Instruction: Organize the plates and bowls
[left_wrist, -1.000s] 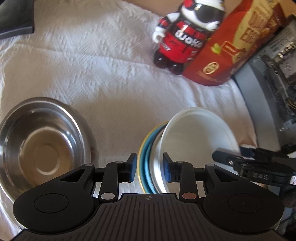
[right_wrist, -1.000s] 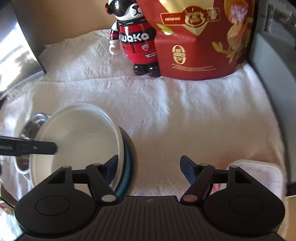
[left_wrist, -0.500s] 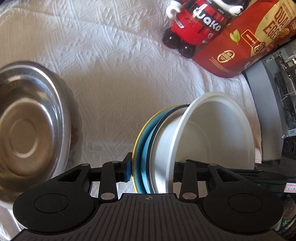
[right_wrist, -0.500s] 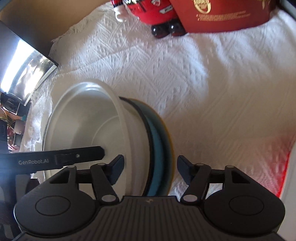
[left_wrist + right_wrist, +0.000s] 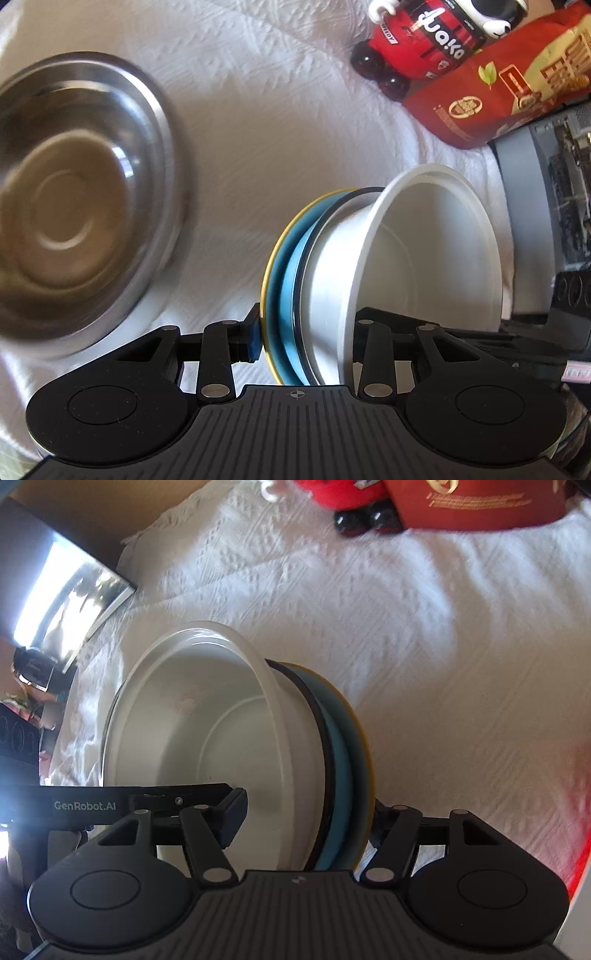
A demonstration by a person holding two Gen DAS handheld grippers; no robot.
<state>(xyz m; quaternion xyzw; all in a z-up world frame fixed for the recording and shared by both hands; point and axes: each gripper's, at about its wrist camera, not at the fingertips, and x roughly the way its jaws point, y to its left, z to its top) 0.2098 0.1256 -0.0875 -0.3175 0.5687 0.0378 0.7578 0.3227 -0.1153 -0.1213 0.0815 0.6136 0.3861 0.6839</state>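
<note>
The left tool [image 5: 303, 338] holds a tilted stack by its near edge, a white bowl [image 5: 417, 258] nested in a blue plate [image 5: 286, 269] over a yellow-rimmed plate [image 5: 266, 269], one pad against the yellow rim and the other inside the bowl. The right tool [image 5: 304, 821] straddles the same stack from the opposite side, its jaws having just opened a little, one pad inside the white bowl [image 5: 207, 731] and the other finger behind the plates (whether it presses, I cannot tell). The stack hangs over the white-clothed surface [image 5: 236, 122], with a steel bowl [image 5: 74, 192] resting to its left, and a red toy figure [image 5: 424, 40] and red bag [image 5: 498, 92] at the far edge.
</note>
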